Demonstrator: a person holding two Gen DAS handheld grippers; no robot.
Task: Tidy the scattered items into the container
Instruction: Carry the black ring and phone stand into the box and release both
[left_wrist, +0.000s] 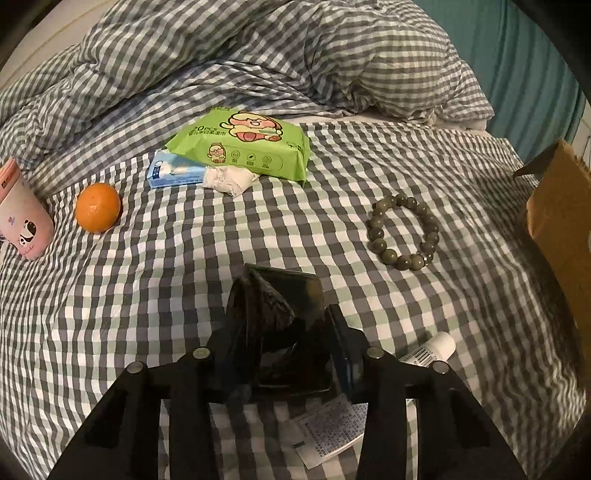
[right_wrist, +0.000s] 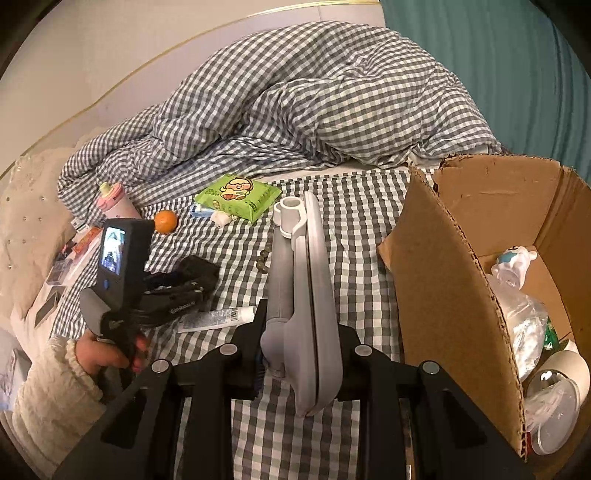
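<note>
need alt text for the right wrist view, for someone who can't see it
The right claw is shut on a flat grey holder above a checked bed sheet, beside an open cardboard box at right that already holds clutter. At left, the left claw grips a dark object; a green wipes pack and an orange lie farther back.

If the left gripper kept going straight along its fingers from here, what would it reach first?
Probably the green wet-wipe pack, which lies straight ahead on the checked sheet. The left gripper is shut on a dark folded wallet-like item, which would arrive first; the bead bracelet sits off to the right. Depth is unclear.
</note>
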